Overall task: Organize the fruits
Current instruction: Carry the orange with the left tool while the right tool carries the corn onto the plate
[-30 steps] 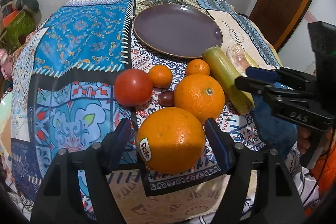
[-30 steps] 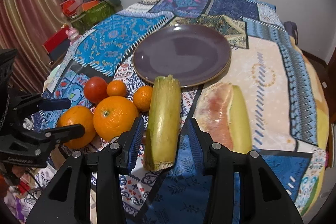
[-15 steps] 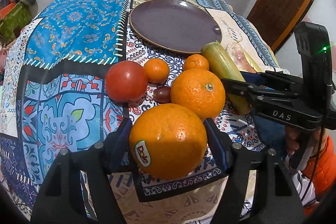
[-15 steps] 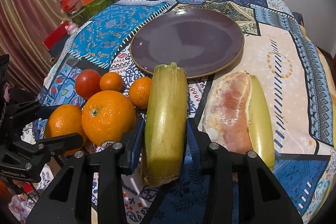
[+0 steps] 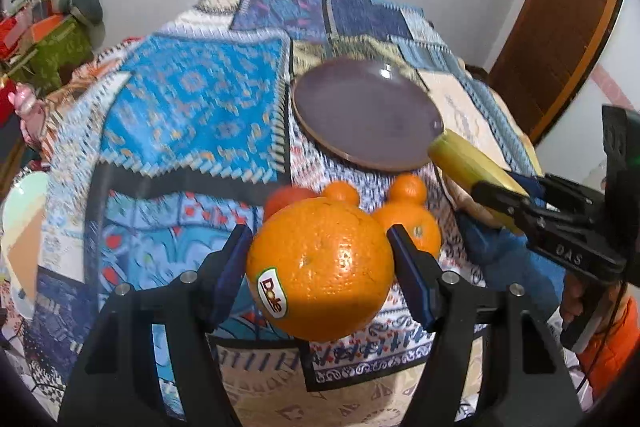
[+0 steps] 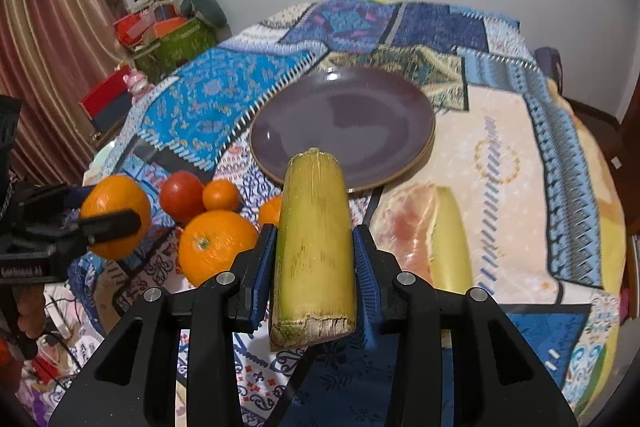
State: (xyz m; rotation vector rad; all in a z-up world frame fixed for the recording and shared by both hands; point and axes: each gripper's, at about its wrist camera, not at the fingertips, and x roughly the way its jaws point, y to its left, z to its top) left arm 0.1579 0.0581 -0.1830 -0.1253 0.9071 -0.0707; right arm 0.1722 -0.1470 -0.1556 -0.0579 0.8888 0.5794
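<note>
My left gripper (image 5: pixel 318 239) is shut on a large orange with a Dole sticker (image 5: pixel 320 267) and holds it above the patterned cloth. My right gripper (image 6: pixel 314 239) is shut on a yellow-green stalk piece (image 6: pixel 316 247), lifted with its far end toward the purple plate (image 6: pixel 344 123). The plate is bare. Between the grippers, on the cloth, lie a second large orange (image 6: pixel 216 243), a tomato (image 6: pixel 181 193) and small mandarins (image 6: pixel 220 194). In the left wrist view the right gripper (image 5: pixel 508 187) holds the stalk (image 5: pixel 460 155) just right of the plate (image 5: pixel 368 115).
A wrapped melon slice (image 6: pixel 432 243) lies right of the stalk. The tablecloth (image 6: pixel 500 155) drops off at the near edge. Boxes and bags (image 6: pixel 160 27) are stacked by the curtain at the left. A wooden door (image 5: pixel 560 27) stands at the right.
Both grippers have risen. The Dole orange came up off the cloth and now hides much of the fruit behind it. The stalk has lifted off the cloth too.
</note>
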